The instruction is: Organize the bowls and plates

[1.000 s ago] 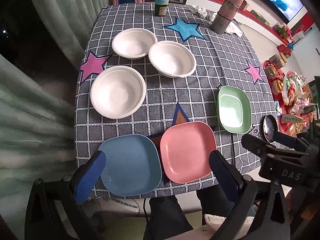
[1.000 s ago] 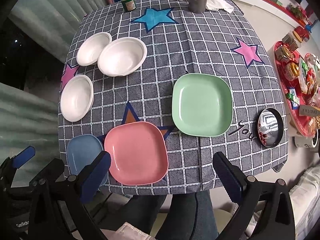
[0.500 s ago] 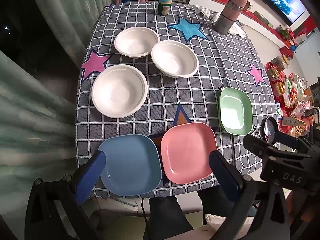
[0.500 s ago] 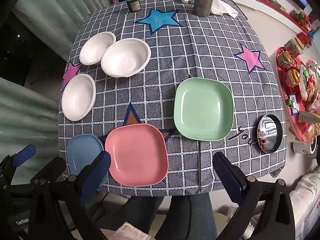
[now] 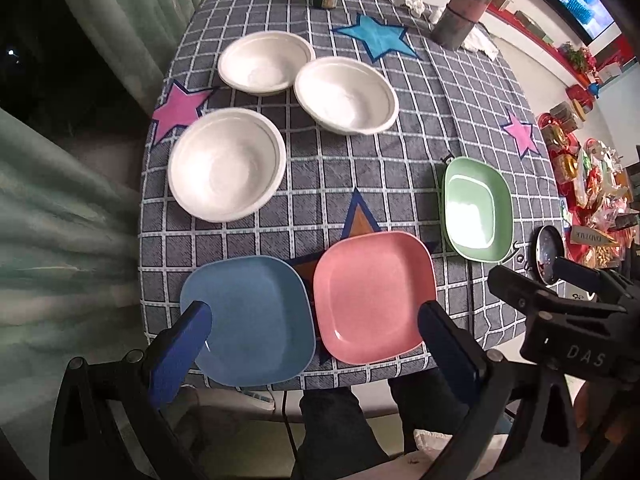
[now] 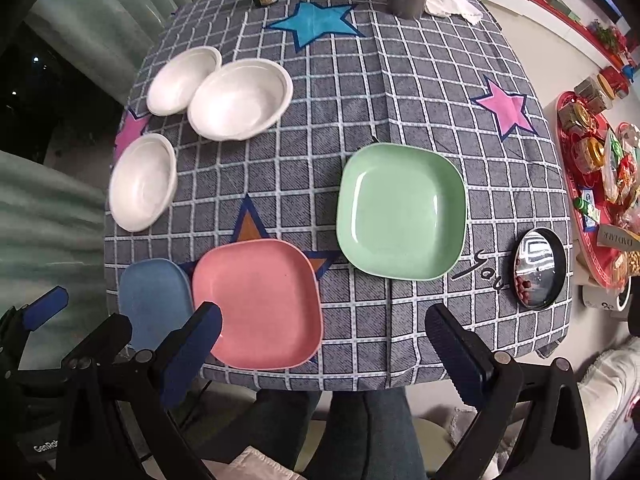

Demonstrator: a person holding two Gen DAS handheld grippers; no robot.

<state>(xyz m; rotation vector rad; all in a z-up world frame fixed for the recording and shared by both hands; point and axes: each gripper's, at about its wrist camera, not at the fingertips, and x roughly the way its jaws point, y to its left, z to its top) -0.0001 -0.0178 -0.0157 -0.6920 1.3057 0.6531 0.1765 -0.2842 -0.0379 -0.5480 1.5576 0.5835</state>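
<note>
Right wrist: round tin beside green plate.

Checked star-patched tablecloth under three white bowls, blue plate, pink plate, green plate.

Glossy green plate, woven tablecloth

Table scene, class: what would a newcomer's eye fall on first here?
Three square plates line the near edge of the checked tablecloth: the blue plate, the pink plate, and the green plate further right. Behind them on the left sit three white bowls, empty. Both hand-held grippers hover open at the near edge.
</note>
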